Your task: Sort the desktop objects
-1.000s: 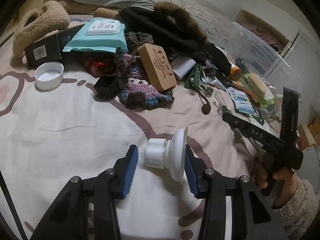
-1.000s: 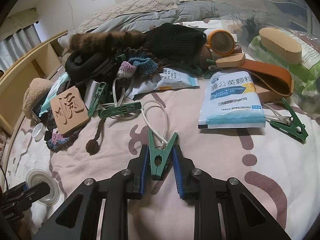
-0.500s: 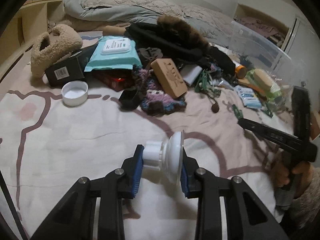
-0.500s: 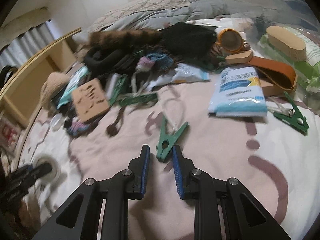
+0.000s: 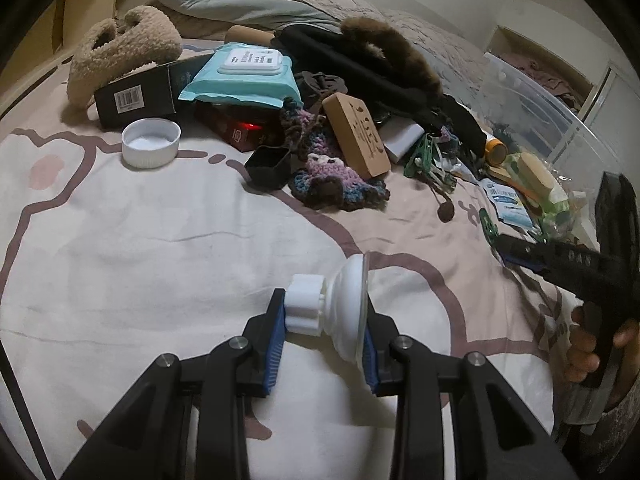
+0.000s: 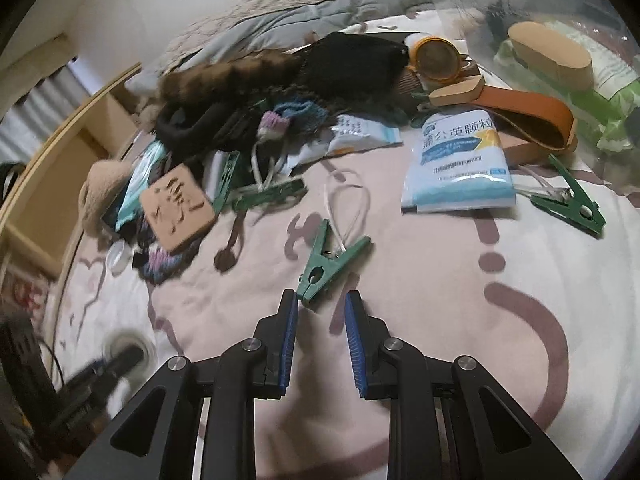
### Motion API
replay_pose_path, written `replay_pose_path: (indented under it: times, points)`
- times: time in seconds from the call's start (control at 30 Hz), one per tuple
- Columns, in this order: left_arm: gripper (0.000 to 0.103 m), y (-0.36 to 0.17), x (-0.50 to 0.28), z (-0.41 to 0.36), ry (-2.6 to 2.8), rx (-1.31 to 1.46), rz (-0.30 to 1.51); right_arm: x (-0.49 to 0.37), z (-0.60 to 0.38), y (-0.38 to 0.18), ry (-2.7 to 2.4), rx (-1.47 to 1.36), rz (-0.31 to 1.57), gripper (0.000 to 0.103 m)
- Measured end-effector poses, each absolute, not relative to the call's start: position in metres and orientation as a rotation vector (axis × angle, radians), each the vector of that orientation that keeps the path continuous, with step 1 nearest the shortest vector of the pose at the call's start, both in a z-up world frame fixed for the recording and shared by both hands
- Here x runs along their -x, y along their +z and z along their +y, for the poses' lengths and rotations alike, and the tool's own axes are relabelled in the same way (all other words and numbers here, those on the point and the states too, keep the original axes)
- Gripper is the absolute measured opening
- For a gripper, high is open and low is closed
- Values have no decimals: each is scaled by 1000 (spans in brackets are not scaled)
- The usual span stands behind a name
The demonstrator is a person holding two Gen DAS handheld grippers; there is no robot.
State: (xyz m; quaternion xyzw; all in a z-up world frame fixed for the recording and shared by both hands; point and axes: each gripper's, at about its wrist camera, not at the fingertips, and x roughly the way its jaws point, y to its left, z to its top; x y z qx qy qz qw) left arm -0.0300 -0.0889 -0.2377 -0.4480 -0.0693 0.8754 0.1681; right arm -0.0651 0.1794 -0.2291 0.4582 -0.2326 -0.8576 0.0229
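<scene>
The left claw (image 5: 325,322) is clamped on a white suction cup (image 5: 334,312), while the empty right claw (image 6: 321,312), its jaws apart, has the green clothespin (image 6: 326,266) just ahead on the bed, long axis slanting up-right, nearer to it.

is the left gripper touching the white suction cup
Touching. The left wrist view shows the left gripper with both blue pads pressed against the white suction cup, one on its knob, one on its disc.
</scene>
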Motion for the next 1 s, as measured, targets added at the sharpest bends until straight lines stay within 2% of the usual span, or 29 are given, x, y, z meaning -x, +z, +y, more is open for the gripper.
replay_pose_path:
  times: [0.03,0.07,0.1,0.17,0.2,0.5,0.63,0.77,1.0]
  points:
    - [33,-238,29,-89,2492,1273,-197,68,180,-230,-2646,-1428,-747,25]
    - [33,-238,29,-88,2494,1270,-196,70,181,-231,-2640,-1433,-769,32]
    - [33,-238,29,-88,2493,1270,-197,72,182,-232,-2634,-1426,-792,46]
    - [33,-239,29,-89,2491,1264,-205,73,179,-228,-2635,-1405,-814,63]
    - [33,-239,29,-90,2489,1263,-212,74,175,-226,-2655,-1402,-796,65]
    - [33,-241,30,-93,2474,1255,-254,96,176,-230,-2722,-1411,-797,64]
    - [33,-241,28,-92,2481,1251,-243,107,172,-232,-2776,-1424,-682,50]
    - [33,-240,28,-90,2495,1247,-214,106,175,-236,-2807,-1418,-646,27]
    - [33,-240,29,-85,2517,1258,-181,98,178,-234,-2796,-1396,-649,26]
